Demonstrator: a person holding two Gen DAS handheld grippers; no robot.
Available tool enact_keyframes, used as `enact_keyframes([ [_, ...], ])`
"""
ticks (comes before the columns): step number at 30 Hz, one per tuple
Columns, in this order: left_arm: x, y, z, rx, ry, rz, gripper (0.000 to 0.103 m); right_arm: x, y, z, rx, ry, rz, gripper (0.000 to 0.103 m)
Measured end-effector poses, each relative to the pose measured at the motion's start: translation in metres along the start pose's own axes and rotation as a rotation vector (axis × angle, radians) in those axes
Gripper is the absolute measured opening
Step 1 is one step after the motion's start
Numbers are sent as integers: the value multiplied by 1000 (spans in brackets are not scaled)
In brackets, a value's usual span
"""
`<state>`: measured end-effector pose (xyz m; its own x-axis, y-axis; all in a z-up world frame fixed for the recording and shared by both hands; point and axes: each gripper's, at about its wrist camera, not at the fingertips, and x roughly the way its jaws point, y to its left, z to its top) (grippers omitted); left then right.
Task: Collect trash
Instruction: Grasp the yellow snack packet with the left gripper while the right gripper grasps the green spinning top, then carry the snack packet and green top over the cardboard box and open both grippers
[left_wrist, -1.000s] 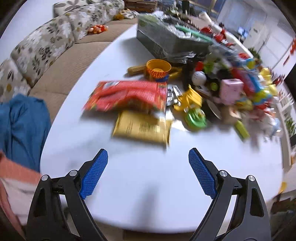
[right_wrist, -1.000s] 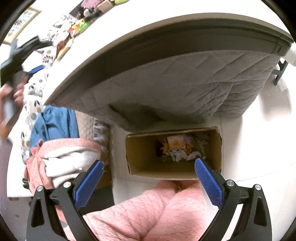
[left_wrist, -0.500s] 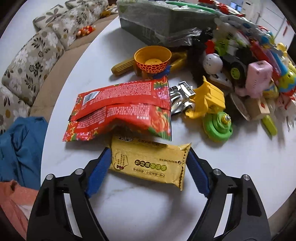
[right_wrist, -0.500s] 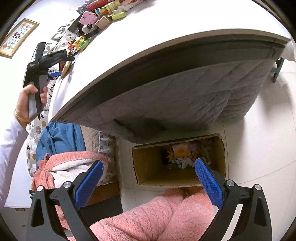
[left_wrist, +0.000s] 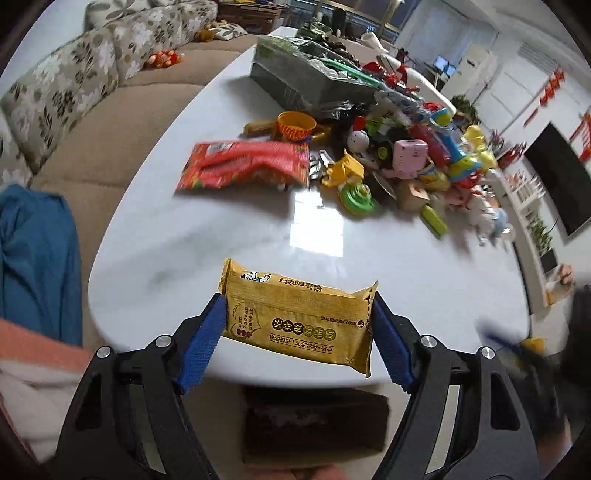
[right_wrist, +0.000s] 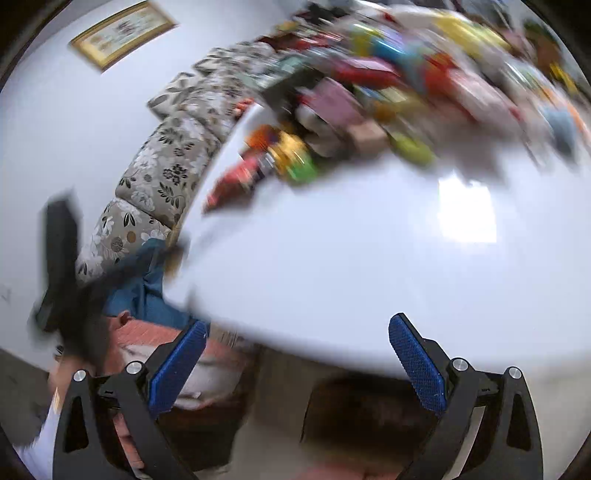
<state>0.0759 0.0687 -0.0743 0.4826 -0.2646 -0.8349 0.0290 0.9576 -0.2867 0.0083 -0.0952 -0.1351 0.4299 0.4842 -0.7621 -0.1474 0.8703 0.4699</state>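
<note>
A: Left gripper (left_wrist: 297, 338), lower centre of the left wrist view: blue pads (left_wrist: 201, 345) pinching the yellow snack packet (left_wrist: 299, 323) end to end, one crimped seal against each pad. Packet lifted clear, hanging over the near rim of the white table (left_wrist: 388, 266).

B: Handling?

A: Light, by the look of it. Thin glossy film, so slippery, and soft enough to buckle under a hard squeeze. Probably something crushable inside, if anything at all. Held across the full length, hence the wide jaws; likely to bow in the middle or slide out if loosened. Safer across the short width, at the flat body rather than the seals.

B: Right gripper (right_wrist: 297, 360)?

A: Lower part of the right wrist view, spread wide, nothing between the pads. Heavy blur there; only the table edge and a smear of coloured toys at the top.

B: More trash in sight?

A: Red snack bag (left_wrist: 245, 166), upper centre of the left wrist view, flat on the table, just left of the toy pile (left_wrist: 413, 155). Same sort of film: light, crinkly, slick. Best taken at an edge or corner. Some crumpled silver wrappers (left_wrist: 319, 166) touching its right end. Dark box shape (left_wrist: 314, 424) under the table rim at the bottom, too dim to identify.
</note>
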Motion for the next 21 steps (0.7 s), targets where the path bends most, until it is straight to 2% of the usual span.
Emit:
enact_keyframes([
  [2,-12,9,-14,-52,13,-24,74,32,12,28,-23,-2,-18,97],
  [7,-24,24,-31,-89,9,-23,74,108,26,72,-73,22,-200,92],
  [10,-29,34,-36,-125,14,-44,74,131,26,88,-72,18,-277,90],
  [12,-30,37,-37,-132,10,-47,74,138,25,97,-80,4,-345,84],
  [14,-28,37,-35,-130,11,-51,74,141,27,105,-104,6,-384,72],
  [15,-27,37,-34,-127,12,-56,74,141,27,108,-110,16,-384,54],
  [16,-26,35,-30,-121,10,-60,74,139,25,110,-103,36,-356,46],
  [19,-25,33,-28,-104,8,-71,74,131,19,107,-105,69,-329,46],
  [21,-22,29,-25,-95,17,-84,74,116,7,99,-58,89,-281,46],
])
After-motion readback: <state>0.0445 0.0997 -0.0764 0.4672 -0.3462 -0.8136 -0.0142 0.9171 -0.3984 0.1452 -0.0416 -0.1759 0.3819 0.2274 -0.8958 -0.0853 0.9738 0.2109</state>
